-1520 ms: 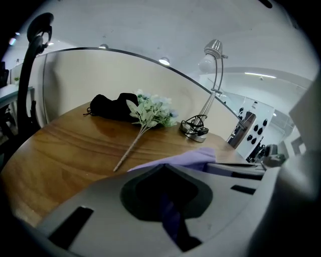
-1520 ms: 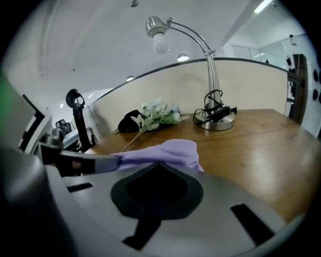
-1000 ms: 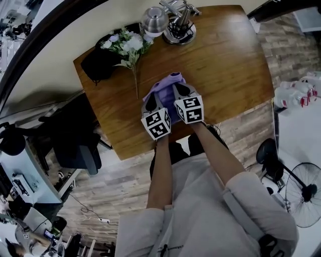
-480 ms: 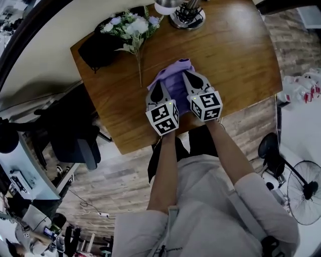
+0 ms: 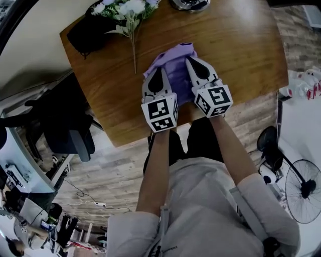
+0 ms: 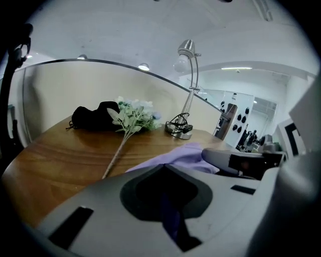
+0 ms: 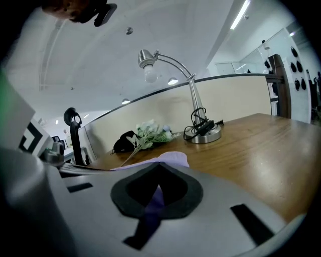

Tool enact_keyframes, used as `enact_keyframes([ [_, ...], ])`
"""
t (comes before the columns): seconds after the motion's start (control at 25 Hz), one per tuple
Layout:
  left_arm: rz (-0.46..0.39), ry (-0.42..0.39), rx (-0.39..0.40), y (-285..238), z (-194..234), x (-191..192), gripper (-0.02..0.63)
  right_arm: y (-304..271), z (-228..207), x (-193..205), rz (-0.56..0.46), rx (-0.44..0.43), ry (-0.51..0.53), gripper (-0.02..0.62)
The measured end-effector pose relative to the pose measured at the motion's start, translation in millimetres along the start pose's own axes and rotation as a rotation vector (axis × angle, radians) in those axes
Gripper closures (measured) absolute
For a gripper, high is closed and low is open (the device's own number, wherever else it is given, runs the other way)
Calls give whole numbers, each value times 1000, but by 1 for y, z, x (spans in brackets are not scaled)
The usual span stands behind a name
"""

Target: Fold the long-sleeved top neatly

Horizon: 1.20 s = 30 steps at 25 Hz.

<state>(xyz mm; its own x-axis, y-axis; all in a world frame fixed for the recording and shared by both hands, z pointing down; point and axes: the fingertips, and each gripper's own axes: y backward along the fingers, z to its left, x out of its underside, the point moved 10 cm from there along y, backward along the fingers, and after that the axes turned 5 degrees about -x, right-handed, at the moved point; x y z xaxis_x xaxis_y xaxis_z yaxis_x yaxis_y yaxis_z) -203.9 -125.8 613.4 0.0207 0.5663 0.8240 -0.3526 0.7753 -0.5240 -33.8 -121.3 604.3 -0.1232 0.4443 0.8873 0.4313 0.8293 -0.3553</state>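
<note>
Two things lie at the far left of the table (image 5: 241, 55) – a black thing (image 5: 83, 35) and flowers (image 5: 125, 10). Next, the left gripper (image 5: 156, 73) has its jaws shut tight on the purple top (image 5: 175, 75), bunched mid-table. The right gripper (image 5: 194, 62) pinches the top too. A lamp (image 7: 203, 135) stands behind.
</note>
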Motion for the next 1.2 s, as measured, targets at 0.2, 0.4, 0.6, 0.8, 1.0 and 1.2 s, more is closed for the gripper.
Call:
enact_keyframes([
  [0.2, -15, 18, -4, 0, 0, 2, 583, -1, -2, 0, 13, -17, 0, 592],
  [0.4, -41, 50, 2, 3, 4, 3, 583, -2, -1, 0, 18, -11, 3, 591],
  [0.6, -55, 74, 12, 3, 7, 6, 583, -1, -1, 2, 13, 1, 10, 591],
  [0.8, -68, 73, -17, 9, 9, 7, 583, -4, 3, 3, 34, -12, -4, 591],
  [1.0, -90, 85, -24, 11, 7, 10, 583, -1, 1, 4, 43, -3, -1, 591],
  [1.2, -114, 109, -26, 10, 10, 11, 583, -6, 1, 3, 54, -6, 8, 591],
])
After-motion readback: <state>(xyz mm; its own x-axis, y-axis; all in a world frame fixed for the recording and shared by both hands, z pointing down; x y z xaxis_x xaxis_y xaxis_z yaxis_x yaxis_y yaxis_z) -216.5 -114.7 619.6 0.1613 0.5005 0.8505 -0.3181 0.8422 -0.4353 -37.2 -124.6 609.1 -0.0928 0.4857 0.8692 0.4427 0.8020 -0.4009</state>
